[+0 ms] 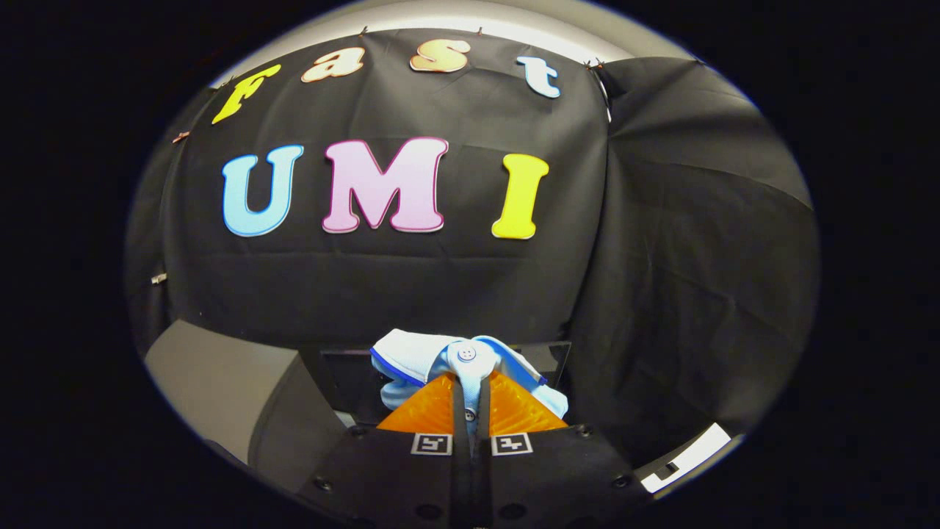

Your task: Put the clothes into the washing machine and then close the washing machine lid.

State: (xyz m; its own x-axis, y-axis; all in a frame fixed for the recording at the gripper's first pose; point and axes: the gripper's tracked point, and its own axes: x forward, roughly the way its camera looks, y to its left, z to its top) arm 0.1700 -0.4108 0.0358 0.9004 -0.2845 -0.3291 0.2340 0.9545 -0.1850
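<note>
Pale-blue garment (470, 356) clamped between the gripper (471, 397) jaws, above what may be the washing machine (345, 378).

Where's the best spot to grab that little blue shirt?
Where the gripper holds it now: the bunched button edge of the shirt. The jaws are shut on that fold from the near side; it looks thick and narrow enough to fit between them.

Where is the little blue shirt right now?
In the gripper view, the light blue shirt is pinched between the gripper's two closed fingers, bunched over their tips, with the dark washing machine just beyond and below it.
</note>
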